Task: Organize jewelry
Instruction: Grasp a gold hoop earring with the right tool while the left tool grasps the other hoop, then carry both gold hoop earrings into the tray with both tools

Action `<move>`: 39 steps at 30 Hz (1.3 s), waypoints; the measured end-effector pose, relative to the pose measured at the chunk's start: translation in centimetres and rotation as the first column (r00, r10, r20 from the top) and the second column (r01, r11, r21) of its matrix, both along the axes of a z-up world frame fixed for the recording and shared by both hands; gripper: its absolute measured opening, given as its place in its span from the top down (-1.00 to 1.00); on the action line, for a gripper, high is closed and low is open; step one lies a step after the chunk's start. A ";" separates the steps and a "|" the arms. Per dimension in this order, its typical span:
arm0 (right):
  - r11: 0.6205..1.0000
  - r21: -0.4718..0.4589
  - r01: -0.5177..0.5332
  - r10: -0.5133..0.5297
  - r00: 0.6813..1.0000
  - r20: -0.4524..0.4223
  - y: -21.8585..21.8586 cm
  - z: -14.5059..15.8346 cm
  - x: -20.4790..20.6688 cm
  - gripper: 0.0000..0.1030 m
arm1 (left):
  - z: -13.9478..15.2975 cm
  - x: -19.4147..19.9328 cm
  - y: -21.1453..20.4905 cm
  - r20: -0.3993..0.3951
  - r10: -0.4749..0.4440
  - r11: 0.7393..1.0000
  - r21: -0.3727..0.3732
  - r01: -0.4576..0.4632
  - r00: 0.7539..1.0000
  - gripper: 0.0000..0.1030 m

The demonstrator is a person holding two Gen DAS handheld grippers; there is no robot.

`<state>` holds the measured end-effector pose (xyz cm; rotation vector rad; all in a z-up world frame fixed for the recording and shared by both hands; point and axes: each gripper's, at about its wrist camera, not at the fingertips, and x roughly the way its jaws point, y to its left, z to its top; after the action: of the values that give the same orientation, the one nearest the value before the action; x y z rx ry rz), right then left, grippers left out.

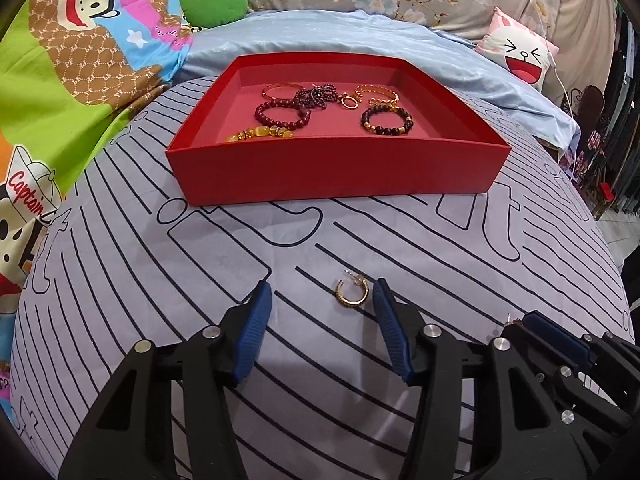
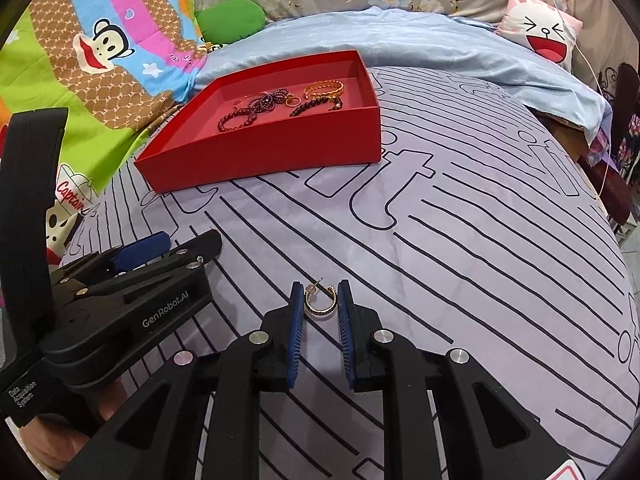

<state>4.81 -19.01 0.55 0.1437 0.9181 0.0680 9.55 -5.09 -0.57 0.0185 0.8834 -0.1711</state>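
Two fisheye wrist views over a bed covered by a lilac sheet with dark line print (image 1: pixel 360 240).

Left wrist view: left gripper (image 1: pixel 323 295) at lower centre, blue-padded fingers spread wide, nothing held. Small gold hoop earring (image 1: pixel 352 293) lying on the sheet between the fingertips, just beside the right-hand pad. Shallow red cardboard tray (image 1: pixel 332 176) at upper centre, holding dark red bead bracelets (image 1: pixel 278 112), a black-and-gold bead bracelet (image 1: pixel 386 120), a gold chain bangle (image 1: pixel 378 94) and yellow beads (image 1: pixel 260 133). Cartoon monkey quilt (image 1: pixel 80 60) at upper left, pale blue blanket (image 1: pixel 500 80) beyond the tray.

Right wrist view: right gripper (image 2: pixel 319 293) at lower centre, fingers narrowed around a second gold hoop earring (image 2: pixel 320 301), pads close but contact unclear. Left gripper's black body at lower left.
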 end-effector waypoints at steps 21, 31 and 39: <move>1.000 0.004 -0.002 0.002 1.000 0.000 0.1 0.0 0.3 0.69 | 0.6 0.0 1.4 -0.012 -0.011 0.998 -0.064 0.010 1.000 0.68; 1.000 0.012 -0.017 0.016 1.000 0.027 0.5 1.2 0.0 0.69 | 2.1 -1.0 3.6 -0.006 0.023 0.995 -0.099 -0.024 1.000 0.68; 0.999 0.019 -0.048 0.046 0.994 0.094 0.4 4.7 2.3 0.69 | 6.1 0.4 3.4 0.061 -0.004 0.996 -0.089 0.010 0.998 0.68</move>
<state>7.10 -18.64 5.24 0.1374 0.8272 0.1273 9.99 -1.68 5.57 -0.0565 0.8144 -0.2157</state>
